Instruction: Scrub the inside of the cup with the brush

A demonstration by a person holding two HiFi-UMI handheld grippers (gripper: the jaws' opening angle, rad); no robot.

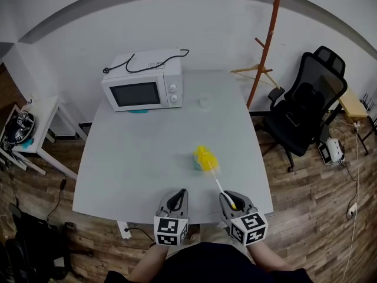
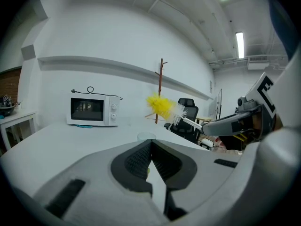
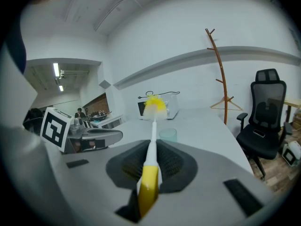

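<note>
A pale green glass cup [image 1: 197,163] stands on the white table [image 1: 135,158], a little ahead of both grippers. My right gripper [image 1: 231,200] is shut on the yellow handle [image 3: 147,187] of a brush. Its white shaft runs forward, and the yellow and white bristle head [image 1: 205,156] hangs over the cup's rim. In the right gripper view the cup [image 3: 168,134] sits just right of the shaft, below the bristle head [image 3: 154,105]. My left gripper [image 1: 175,200] is shut with nothing in it, near the table's front edge, left of the cup [image 2: 146,136].
A white microwave [image 1: 143,87] with its black cable on top stands at the table's far left. A small clear object [image 1: 204,101] lies to the right of it. A black office chair [image 1: 306,105] and a wooden coat stand [image 1: 265,46] are off the table's right side.
</note>
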